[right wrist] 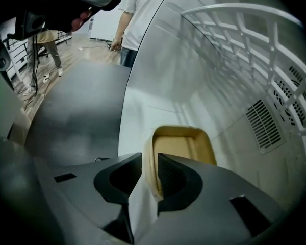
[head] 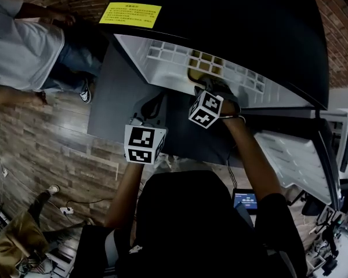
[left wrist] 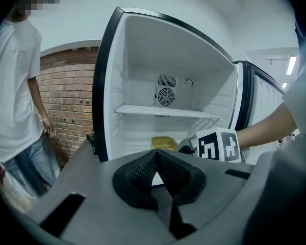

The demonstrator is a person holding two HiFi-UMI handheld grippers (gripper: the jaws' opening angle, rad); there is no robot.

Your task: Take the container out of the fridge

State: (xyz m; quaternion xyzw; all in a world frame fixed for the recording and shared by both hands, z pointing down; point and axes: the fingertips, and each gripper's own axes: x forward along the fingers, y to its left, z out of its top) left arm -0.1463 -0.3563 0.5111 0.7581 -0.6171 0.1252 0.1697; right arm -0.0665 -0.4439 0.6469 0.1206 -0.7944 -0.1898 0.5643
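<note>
A yellow container [right wrist: 182,146] sits on the floor of the open fridge [left wrist: 143,50], below the white shelf [left wrist: 166,111]. My right gripper [right wrist: 149,170] reaches into the fridge and is shut on the container's near wall, one jaw inside the rim and one outside. In the head view the container [head: 200,68] shows through the wire shelf, just beyond the right gripper [head: 207,86]. The left gripper view shows the container [left wrist: 163,143] beside the right gripper's marker cube [left wrist: 218,145]. My left gripper [left wrist: 156,154] hangs outside the fridge front, shut and empty.
The fridge door [head: 293,161] with white racks stands open at the right. The grey outer side of the fridge [head: 119,97] is at the left. A person in a white shirt [left wrist: 13,96] stands left of it by a brick wall [left wrist: 66,96].
</note>
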